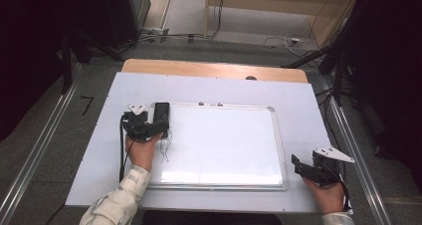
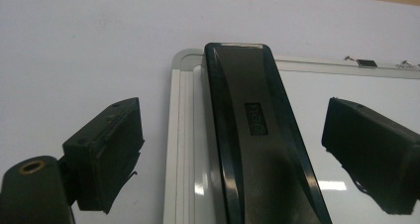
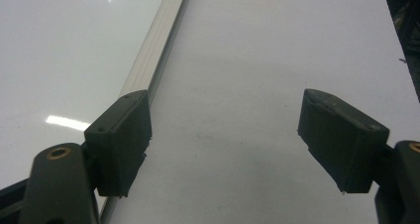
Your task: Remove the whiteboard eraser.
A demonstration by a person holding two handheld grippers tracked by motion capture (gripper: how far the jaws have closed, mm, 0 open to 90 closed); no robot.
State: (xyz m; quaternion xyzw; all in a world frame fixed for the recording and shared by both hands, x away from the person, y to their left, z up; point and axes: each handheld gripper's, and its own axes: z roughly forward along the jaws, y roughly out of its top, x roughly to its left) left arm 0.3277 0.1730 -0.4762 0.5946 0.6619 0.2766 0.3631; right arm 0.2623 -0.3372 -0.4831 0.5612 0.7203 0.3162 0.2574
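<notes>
The black eraser runs off the bottom edge of the left gripper view, and its embossed label is too blurred to read. In the high view, marks on the whiteboard just below the eraser are too small to make out. The person's forearms are cut off at the bottom edge there.

From my high view: dim, dark edges, soft focus. Overhead light glares off the glossy white rectangular whiteboard. My gripper views: near black jaws blurred, bright reflected patches, soft shadows.
</notes>
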